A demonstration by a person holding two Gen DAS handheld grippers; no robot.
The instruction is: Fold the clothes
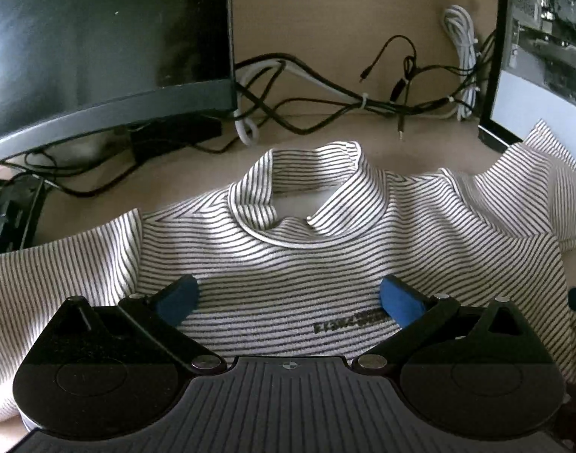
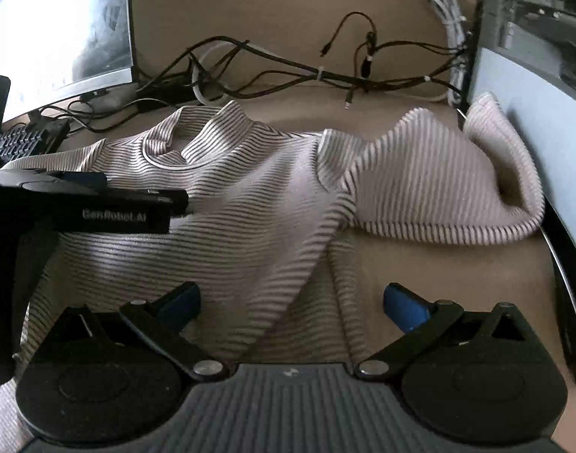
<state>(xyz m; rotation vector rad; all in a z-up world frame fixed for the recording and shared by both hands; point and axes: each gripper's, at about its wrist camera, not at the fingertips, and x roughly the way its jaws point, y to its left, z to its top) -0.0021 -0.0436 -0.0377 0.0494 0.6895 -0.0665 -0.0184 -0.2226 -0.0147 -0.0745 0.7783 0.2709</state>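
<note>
Left hand-held gripper (image 1: pixel 288 298) wide open over striped top (image 1: pixel 288 256) chest; right hand-held gripper (image 2: pixel 289 302) wide open, low above hem.

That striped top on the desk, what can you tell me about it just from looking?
The striped top is a white knit with thin dark stripes, ribbed by its look, and a stand-up collar. It lies face up, unfolded, on the tan desk, small dark lettering on the chest. One sleeve is bunched against the monitor at the right. Both grippers, left and right, hover open above it, gripping nothing.

shirt print (image 1: pixel 350 322) unreadable (too small), hem cut off by claw bodies
</note>
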